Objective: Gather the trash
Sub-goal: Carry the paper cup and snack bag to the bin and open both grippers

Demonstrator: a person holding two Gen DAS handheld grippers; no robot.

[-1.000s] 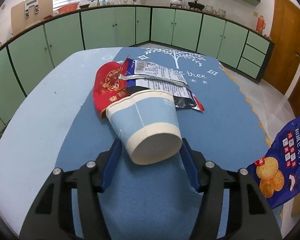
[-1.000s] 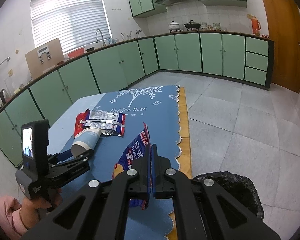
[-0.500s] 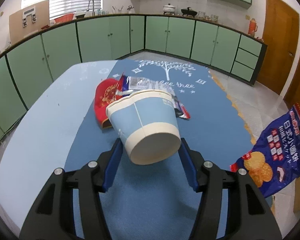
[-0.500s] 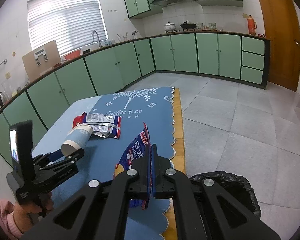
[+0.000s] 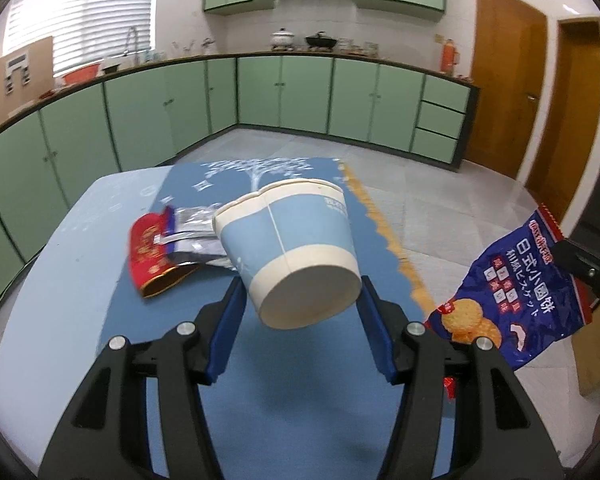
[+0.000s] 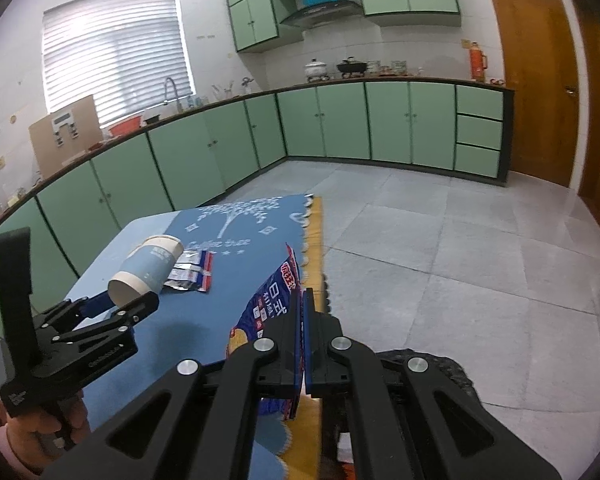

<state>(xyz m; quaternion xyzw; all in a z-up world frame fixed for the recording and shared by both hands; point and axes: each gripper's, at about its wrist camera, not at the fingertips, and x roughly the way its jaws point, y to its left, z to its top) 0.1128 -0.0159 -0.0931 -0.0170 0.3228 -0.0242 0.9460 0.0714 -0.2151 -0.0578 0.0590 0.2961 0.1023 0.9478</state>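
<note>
My left gripper (image 5: 300, 312) is shut on a blue and white paper cup (image 5: 296, 248), held on its side above the blue tablecloth (image 5: 292, 392); the cup also shows in the right wrist view (image 6: 148, 268). My right gripper (image 6: 302, 312) is shut on a dark blue biscuit bag (image 6: 268, 316), which hangs at the table's right edge and also shows in the left wrist view (image 5: 516, 296). A red wrapper (image 5: 152, 256) and a silver-blue wrapper (image 5: 196, 236) lie on the cloth beyond the cup.
A black trash bag (image 6: 440, 364) sits on the floor below my right gripper, beside the table's right edge. Green cabinets (image 5: 300, 96) line the far walls. Grey tiled floor (image 6: 460, 248) spreads to the right of the table.
My left gripper has lifted the cup up off the cloth, away from the wrappers. My right gripper has risen with the biscuit bag, still over the table's right edge.
</note>
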